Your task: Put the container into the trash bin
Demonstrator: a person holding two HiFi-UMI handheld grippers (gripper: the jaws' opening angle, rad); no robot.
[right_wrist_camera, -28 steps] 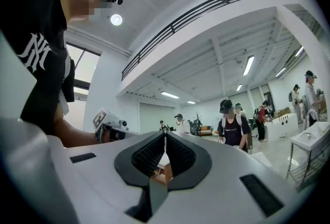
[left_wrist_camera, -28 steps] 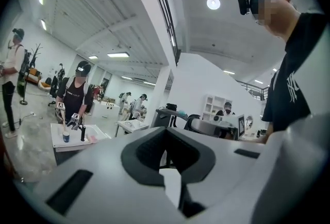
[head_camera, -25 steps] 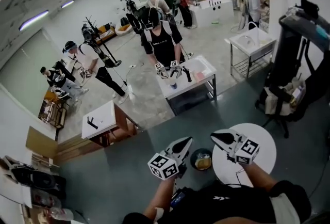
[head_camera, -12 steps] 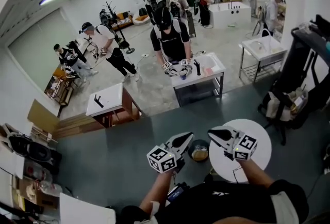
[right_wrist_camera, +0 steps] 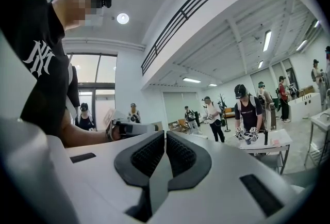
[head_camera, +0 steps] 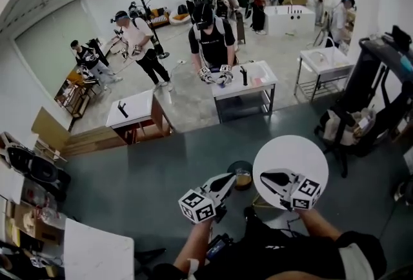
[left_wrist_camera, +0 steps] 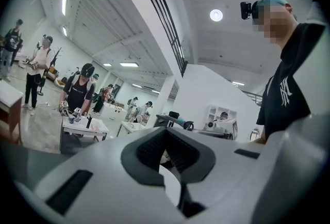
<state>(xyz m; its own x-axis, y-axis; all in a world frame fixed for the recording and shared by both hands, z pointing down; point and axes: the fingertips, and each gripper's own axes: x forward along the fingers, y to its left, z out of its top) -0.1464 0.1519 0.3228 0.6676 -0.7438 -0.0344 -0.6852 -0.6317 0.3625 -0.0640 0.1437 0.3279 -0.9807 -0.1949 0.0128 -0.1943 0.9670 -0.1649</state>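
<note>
In the head view a small dark round trash bin [head_camera: 242, 175] stands on the grey floor by the left rim of a round white table [head_camera: 290, 151]. Something pale brown lies inside it; I cannot tell what. My left gripper [head_camera: 230, 177] points at the bin's left side, jaws shut and empty. My right gripper [head_camera: 263, 176] hovers over the white table, also shut with nothing in it. In the left gripper view the gripper [left_wrist_camera: 166, 139] has its pads together; in the right gripper view the gripper [right_wrist_camera: 165, 141] shows its pads closed on nothing.
A white work table [head_camera: 255, 82] with a person at it stands ahead, a smaller white table [head_camera: 132, 111] to the left, a sink stand [head_camera: 322, 59] at the back right. A dark rack and chair [head_camera: 368, 104] crowd the right. Several people stand farther off.
The bin and round table have drifted up the head view and the far room has shifted right. The bin now sits by the left gripper's tip. Both grippers stayed shut.
</note>
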